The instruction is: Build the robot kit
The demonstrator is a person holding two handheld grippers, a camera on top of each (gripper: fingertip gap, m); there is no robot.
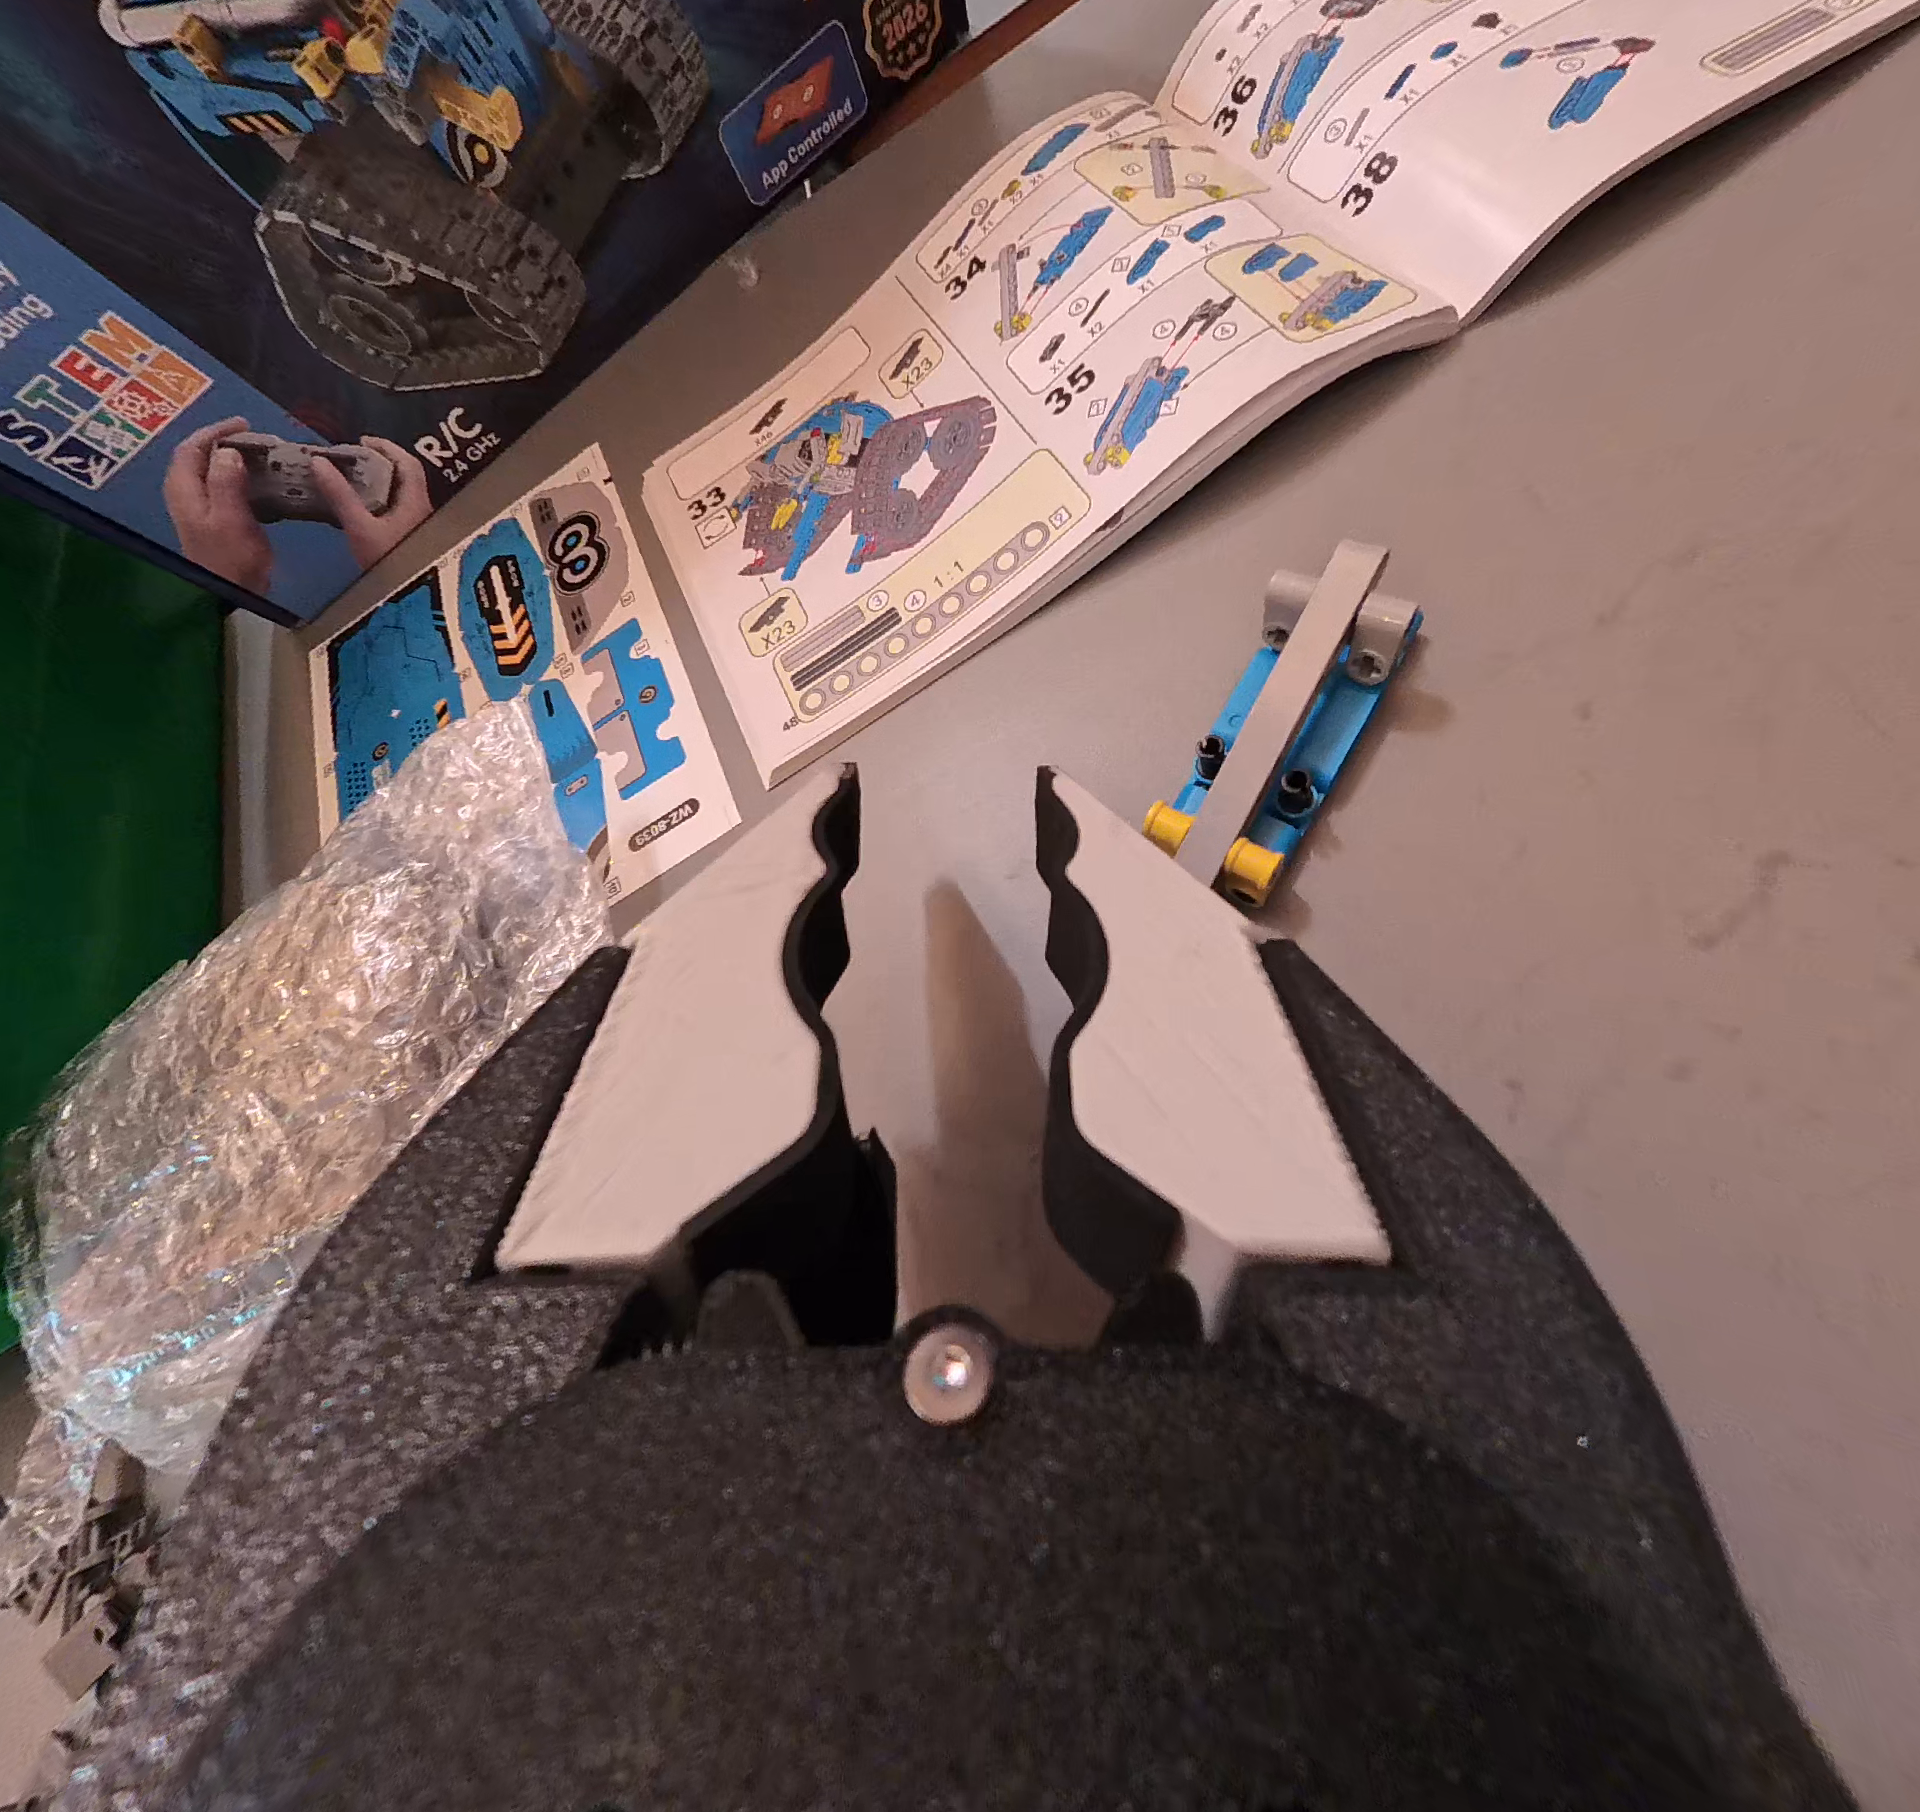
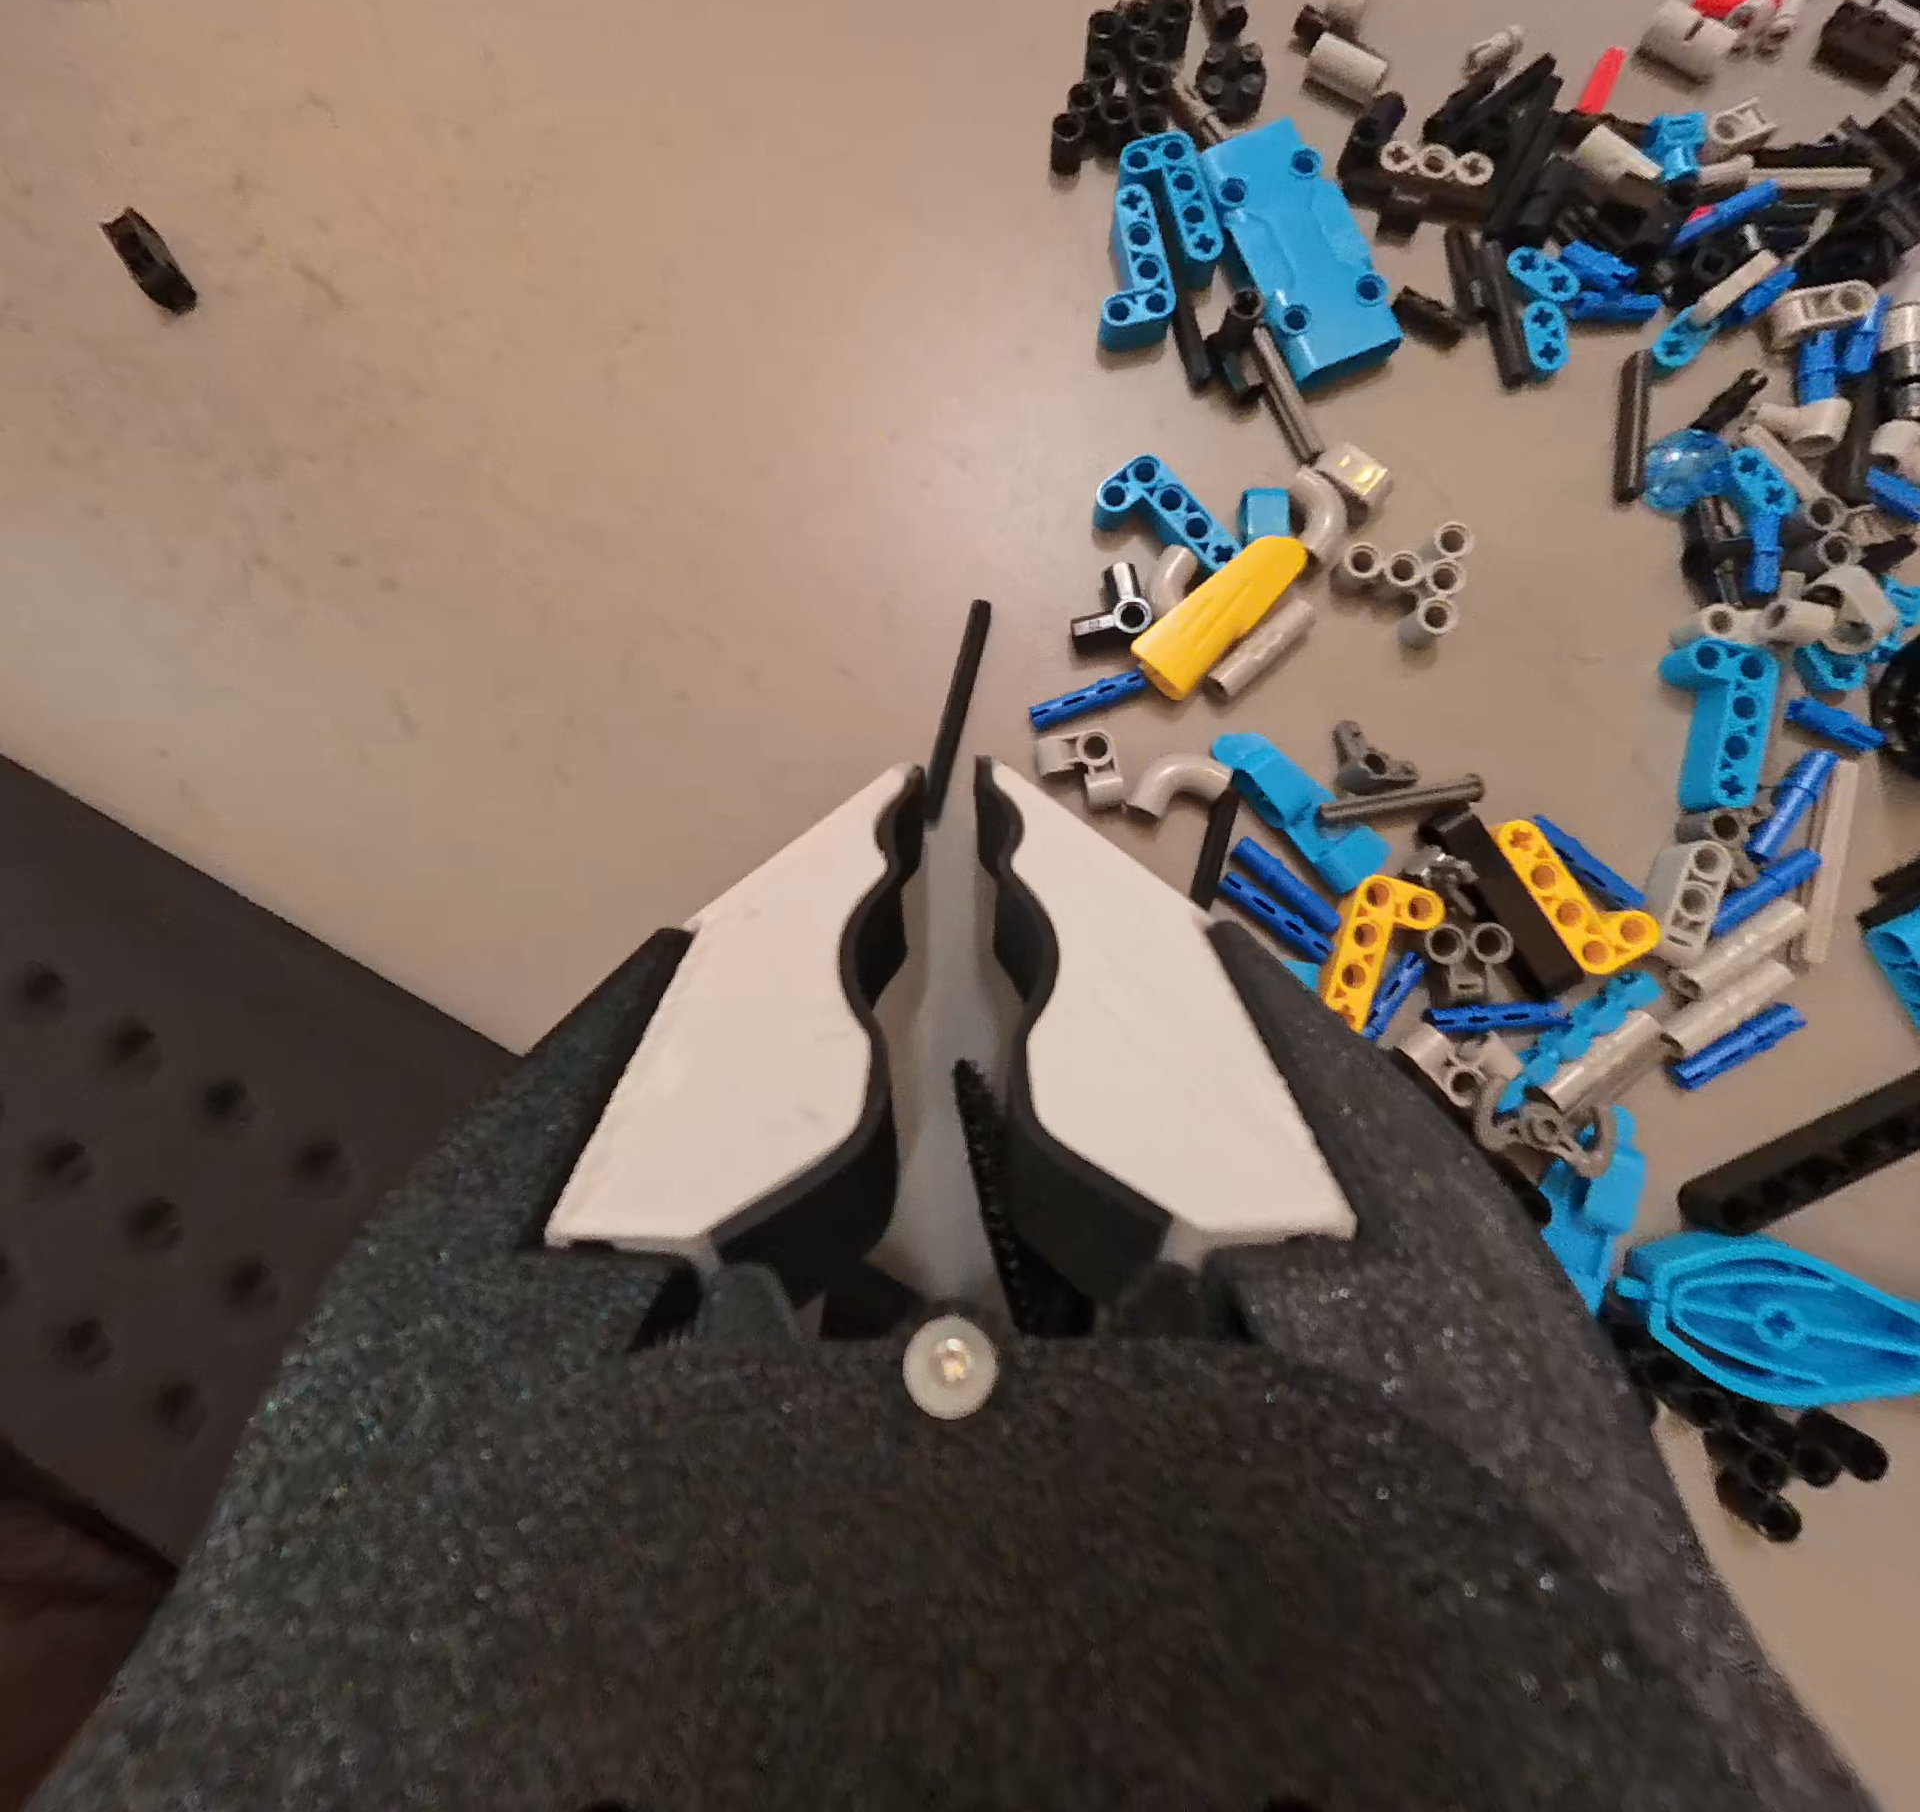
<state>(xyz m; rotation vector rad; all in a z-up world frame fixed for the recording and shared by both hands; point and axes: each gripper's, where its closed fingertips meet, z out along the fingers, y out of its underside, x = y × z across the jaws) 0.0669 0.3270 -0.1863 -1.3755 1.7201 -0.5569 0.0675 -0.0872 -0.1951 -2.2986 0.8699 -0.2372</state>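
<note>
Left gripper (image 1: 945,775) spread wide, empty, beside small blue-grey assembly (image 1: 1294,723). Right gripper (image 2: 948,775) pinching thin black axle (image 2: 958,702) by its end, clear of loose parts pile (image 2: 1538,515).

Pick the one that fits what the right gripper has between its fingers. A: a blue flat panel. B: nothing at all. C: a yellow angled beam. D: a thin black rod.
D: the right gripper is closed on a thin black rod that sticks out past its fingers, away from the loose parts pile on the table.
</note>
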